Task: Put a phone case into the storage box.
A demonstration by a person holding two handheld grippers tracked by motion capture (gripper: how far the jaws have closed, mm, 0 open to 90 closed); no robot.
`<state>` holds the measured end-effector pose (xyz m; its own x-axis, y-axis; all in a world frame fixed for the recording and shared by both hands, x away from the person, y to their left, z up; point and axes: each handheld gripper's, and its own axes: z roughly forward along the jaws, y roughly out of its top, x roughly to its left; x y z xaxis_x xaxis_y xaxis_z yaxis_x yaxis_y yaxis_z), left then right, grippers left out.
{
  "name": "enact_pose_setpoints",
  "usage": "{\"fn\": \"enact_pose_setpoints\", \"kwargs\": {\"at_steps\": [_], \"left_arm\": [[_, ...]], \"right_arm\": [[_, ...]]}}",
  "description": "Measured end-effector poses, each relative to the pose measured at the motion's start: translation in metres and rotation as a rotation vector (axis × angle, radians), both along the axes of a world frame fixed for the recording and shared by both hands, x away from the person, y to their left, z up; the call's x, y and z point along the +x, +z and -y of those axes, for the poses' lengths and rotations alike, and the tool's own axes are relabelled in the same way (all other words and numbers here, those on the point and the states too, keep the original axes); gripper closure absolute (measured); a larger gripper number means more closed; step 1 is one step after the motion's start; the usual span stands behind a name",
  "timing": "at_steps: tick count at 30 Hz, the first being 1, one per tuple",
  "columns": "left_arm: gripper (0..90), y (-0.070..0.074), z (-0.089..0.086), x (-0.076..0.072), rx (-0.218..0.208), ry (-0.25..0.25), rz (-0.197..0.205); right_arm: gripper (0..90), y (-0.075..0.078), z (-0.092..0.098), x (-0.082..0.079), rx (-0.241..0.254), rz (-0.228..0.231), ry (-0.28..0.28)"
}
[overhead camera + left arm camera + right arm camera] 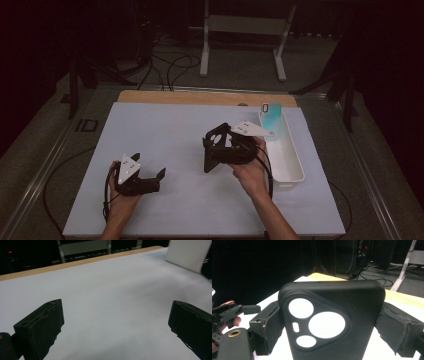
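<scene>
Right gripper [212,150] clamped on a black phone case [332,322], one jaw on each long edge. In the right gripper view the case stands upright between the jaws, back side to the camera, camera cutouts showing white through it. In the high view the case [216,147] is held above the white mat [170,130], at the front of the gripper, tilted.

Just beside this gripper on its outer side: a white bin [287,160], long and narrow, lying on the mat's right edge. A teal item [272,117] leans at the bin's far end; what it is can't be told.

Left gripper [150,167] well apart from the case, low over the mat's near left part. Jaws spread wide, nothing between them; the left gripper view shows bare mat [112,297] in the gap. Person's hand [120,197] wraps its body from behind.

Beyond the mat, a strip of wooden table edge [200,96].
</scene>
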<state>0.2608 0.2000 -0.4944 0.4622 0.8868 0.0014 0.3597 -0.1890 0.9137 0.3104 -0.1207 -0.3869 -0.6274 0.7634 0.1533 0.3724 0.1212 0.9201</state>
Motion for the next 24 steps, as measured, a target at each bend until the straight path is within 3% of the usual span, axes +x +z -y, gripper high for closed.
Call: {"fn": "enact_pose_setpoints", "kwargs": {"at_steps": [12,19,24], "left_arm": [[0.7,-0.005,-0.007,0.004,-0.004,0.039,0.01],[0.7,-0.008,-0.005,0.006,0.002,0.046,0.007],[0.7,-0.008,-0.004,0.005,0.006,0.046,0.007]], "right_arm": [[13.2,0.008,0.005,0.011,-0.01,0.019,-0.03],[13.2,0.014,0.019,0.03,0.003,0.009,-0.068],[13.2,0.018,0.026,0.044,-0.023,0.016,-0.104]]}}
